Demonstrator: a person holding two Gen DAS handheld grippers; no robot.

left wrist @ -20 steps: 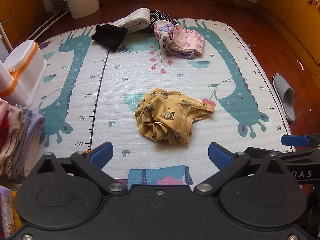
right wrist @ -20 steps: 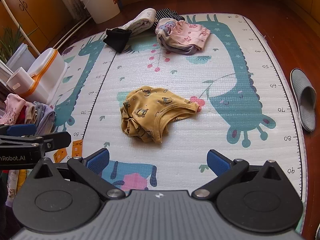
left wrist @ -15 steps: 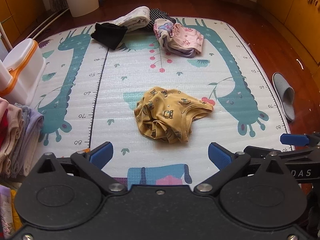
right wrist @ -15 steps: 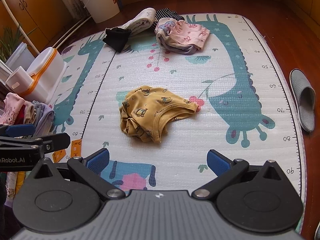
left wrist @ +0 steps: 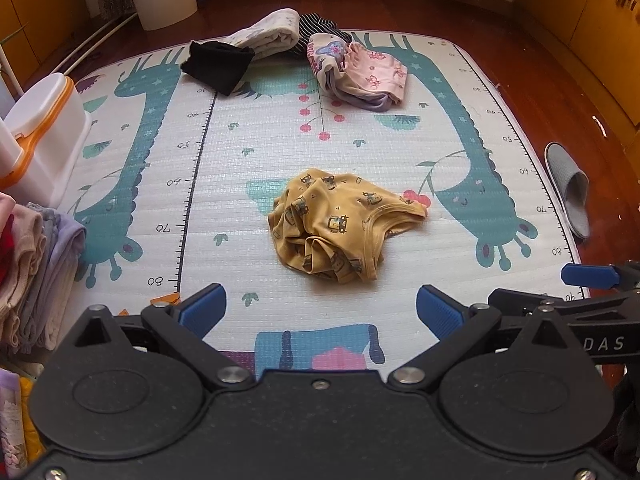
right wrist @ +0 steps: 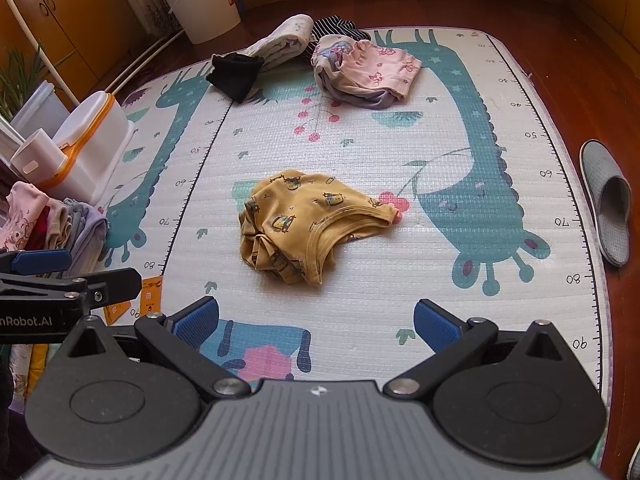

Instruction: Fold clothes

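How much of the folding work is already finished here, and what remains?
Done: folded clothes stacked at the mat's left edge. In hand: nothing; left gripper and right gripper hover with jaws open before the crumpled yellow shirt. Left: that shirt and the garment pile at the far end.

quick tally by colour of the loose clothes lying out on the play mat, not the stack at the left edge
yellow printed garment: 1
black garment: 1
white rolled garment: 1
dark striped garment: 1
pink and lilac bundle: 1, though it may hold several pieces
Total: 5
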